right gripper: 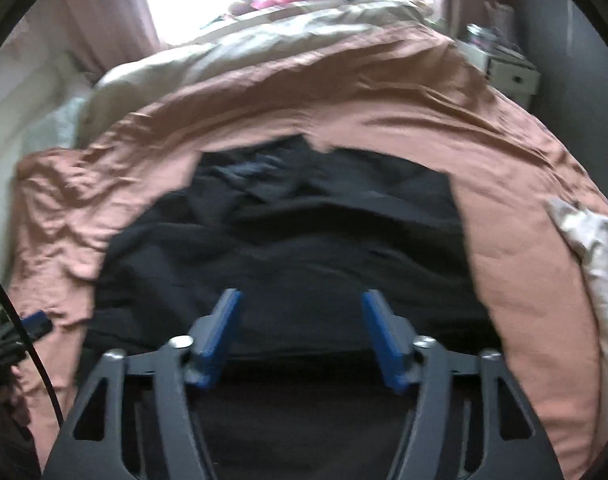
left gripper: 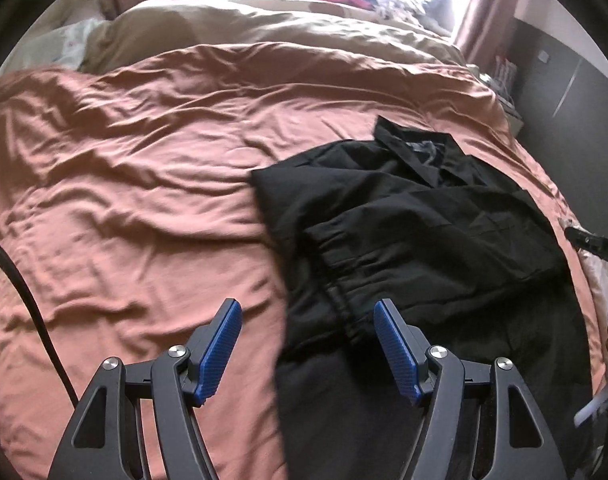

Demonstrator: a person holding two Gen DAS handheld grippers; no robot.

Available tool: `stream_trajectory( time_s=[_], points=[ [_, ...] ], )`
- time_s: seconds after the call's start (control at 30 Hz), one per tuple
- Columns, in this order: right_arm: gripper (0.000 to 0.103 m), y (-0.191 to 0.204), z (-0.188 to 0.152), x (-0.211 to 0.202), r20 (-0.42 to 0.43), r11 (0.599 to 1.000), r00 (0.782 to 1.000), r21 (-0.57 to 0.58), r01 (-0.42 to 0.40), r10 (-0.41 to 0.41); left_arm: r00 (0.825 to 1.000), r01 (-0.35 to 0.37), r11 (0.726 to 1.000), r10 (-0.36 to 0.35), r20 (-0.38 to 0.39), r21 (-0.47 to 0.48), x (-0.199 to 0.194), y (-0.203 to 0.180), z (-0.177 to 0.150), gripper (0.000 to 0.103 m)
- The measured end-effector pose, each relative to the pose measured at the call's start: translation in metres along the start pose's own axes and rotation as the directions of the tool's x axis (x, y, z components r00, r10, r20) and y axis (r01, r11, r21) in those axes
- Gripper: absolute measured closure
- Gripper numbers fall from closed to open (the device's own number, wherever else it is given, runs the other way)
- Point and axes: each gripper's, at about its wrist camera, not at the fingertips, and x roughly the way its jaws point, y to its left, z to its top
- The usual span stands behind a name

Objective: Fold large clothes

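A black garment [left gripper: 403,220] lies partly folded on the pink bed cover [left gripper: 144,160], its collar at the far end and an elastic cuff near the middle. My left gripper [left gripper: 307,304] hovers open over the garment's near left edge, with nothing between its blue pads. In the right wrist view, which is blurred, the same garment [right gripper: 304,232] fills the middle of the bed cover [right gripper: 523,260]. My right gripper [right gripper: 300,294] stands open above its near part, and no cloth shows between the pads. A blue pad of the other gripper [right gripper: 36,320] peeks in at the left edge.
A beige duvet [left gripper: 284,28] lies at the head of the bed below a bright window with pink curtains [left gripper: 483,8]. A pale cloth [right gripper: 595,248] lies at the bed's right edge. A white bedside unit [right gripper: 511,72] stands at the far right. A black cable [left gripper: 28,300] crosses the left.
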Motion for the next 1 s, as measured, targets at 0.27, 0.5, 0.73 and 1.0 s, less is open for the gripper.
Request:
stream_trajectory(
  time_s=[0.27, 0.5, 0.73, 1.0],
  points=[
    [0.064, -0.043, 0.000, 0.047, -0.078, 0.996, 0.995, 0.048, 0.072, -0.068, 1.000, -0.014, 0.999, 0.014, -0.023, 0.041, 0.045, -0.022, 0.009, 0.033],
    [0.064, -0.033, -0.006, 0.082, -0.121, 0.992, 0.985, -0.010, 0.123, -0.124, 0.989, -0.093, 0.993, 0.101, -0.107, 0.073, 0.085, -0.024, -0.002, 0.028],
    [0.064, -0.030, -0.002, 0.064, -0.138, 0.993, 0.984, -0.008, 0.114, -0.114, 0.989, -0.109, 0.994, 0.107, -0.107, -0.018, 0.073, -0.013, 0.000, 0.032],
    [0.046, -0.044, -0.029, 0.004, -0.128, 0.997, 0.989, 0.037, 0.073, -0.068, 1.000, -0.017, 0.999, 0.016, -0.018, -0.032, -0.015, -0.018, -0.013, 0.032]
  ],
)
